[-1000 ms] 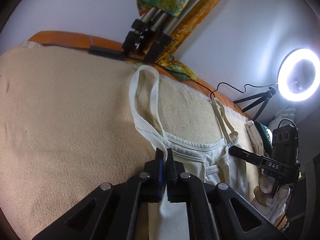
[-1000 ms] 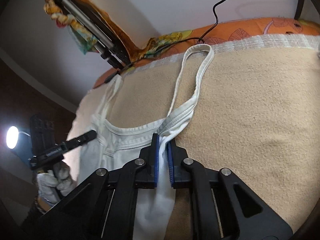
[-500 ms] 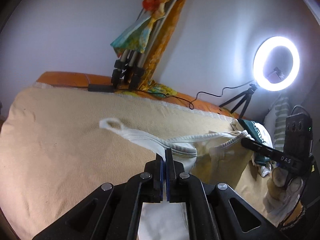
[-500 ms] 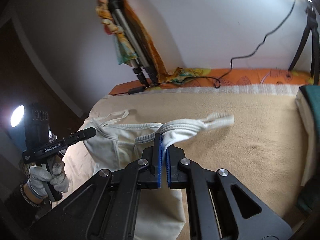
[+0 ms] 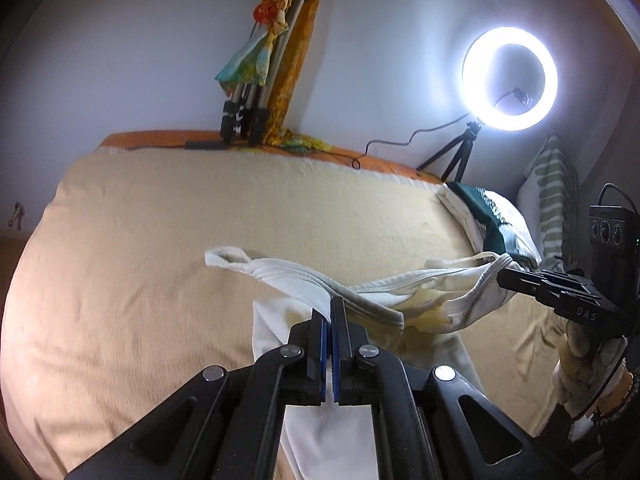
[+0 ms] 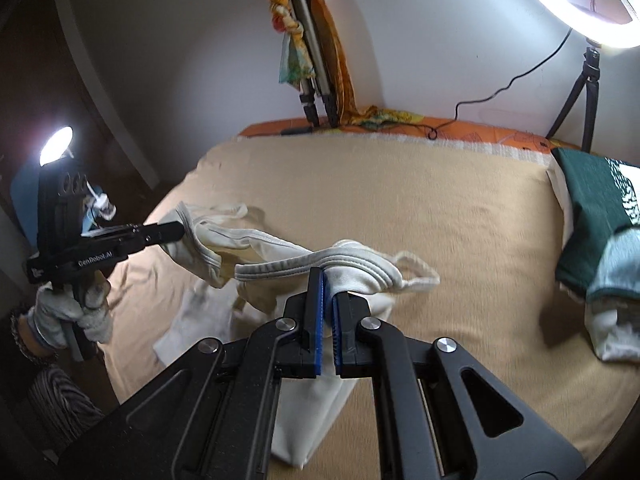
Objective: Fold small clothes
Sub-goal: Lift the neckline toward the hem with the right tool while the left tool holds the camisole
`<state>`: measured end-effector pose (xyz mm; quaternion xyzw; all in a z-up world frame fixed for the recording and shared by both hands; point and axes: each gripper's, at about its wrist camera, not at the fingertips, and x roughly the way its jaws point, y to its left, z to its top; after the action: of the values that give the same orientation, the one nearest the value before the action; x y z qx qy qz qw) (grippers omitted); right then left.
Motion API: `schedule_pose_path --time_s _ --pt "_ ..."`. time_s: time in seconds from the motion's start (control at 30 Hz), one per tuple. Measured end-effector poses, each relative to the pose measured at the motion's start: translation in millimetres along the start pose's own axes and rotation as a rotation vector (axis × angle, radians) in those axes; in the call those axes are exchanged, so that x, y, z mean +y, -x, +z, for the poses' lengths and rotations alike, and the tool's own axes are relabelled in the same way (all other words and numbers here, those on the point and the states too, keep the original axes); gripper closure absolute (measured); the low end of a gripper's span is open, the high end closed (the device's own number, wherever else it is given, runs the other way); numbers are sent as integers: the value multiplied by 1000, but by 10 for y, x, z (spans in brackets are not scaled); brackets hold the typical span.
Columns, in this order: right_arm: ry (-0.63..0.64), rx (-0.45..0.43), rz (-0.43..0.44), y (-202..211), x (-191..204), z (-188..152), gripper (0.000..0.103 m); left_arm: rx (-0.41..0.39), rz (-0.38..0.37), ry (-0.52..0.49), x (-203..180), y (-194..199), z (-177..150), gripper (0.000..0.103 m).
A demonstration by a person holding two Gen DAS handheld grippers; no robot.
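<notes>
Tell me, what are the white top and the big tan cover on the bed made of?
The white top looks like soft, matte cotton knit: it droops between the grippers and has stitched, ribbed edging. The tan cover seems a woolly or fleecy blanket, dull and slightly fuzzy, with a paler woven border. The exact fibres cannot be told.

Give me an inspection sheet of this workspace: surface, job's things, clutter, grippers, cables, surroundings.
Surface: bed covered by a tan blanket, an orange sheet showing at its far edge.
Job's things: white tank top, top edge lifted off the blanket, lower part hanging down onto it.
Clutter: stack of clothes at the right side, green piece on top.
Grippers: left gripper shut on the tank top's left shoulder; right gripper shut on the right shoulder.
Cables: black cable running from the ring light down to the orange sheet.
Surroundings: lit ring light on a small tripod; folded tripod draped with a colourful scarf, leaning on the white wall; striped pillow.
</notes>
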<state>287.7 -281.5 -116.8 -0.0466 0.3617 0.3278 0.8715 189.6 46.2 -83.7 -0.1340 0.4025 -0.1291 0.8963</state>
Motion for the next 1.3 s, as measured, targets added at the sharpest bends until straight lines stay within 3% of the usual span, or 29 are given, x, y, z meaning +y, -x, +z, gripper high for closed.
schedule_pose_path --time_s 0.37,0.5,0.67,0.77,0.87,0.9,1.0,1.1,1.3 --pt "-3 39 -13 198 231 -565 98 47 7 0 -101 294 -670 103" --pt "0 93 -4 221 279 -789 97 119 13 -26 -110 353 -937 97" --pt "-31 185 7 344 258 -1022 84 164 -21 -45 -139 614 -1164 95" --pt "0 141 53 559 385 -1016 84 106 -27 -85 -265 804 -1022 93" --pt "0 79 74 622 483 -866 84 49 1 -118 -414 795 -683 84" --pt "-9 67 75 596 501 -794 84 71 -3 -132 -459 710 -567 79" --pt "-36 76 52 385 529 -623 84 108 45 -159 -525 415 -308 79" --pt "-43 125 17 102 517 -521 84 174 45 -117 -461 115 -206 79" --pt "-62 225 -18 -294 399 -550 84 305 79 -169 -426 -236 -362 81"
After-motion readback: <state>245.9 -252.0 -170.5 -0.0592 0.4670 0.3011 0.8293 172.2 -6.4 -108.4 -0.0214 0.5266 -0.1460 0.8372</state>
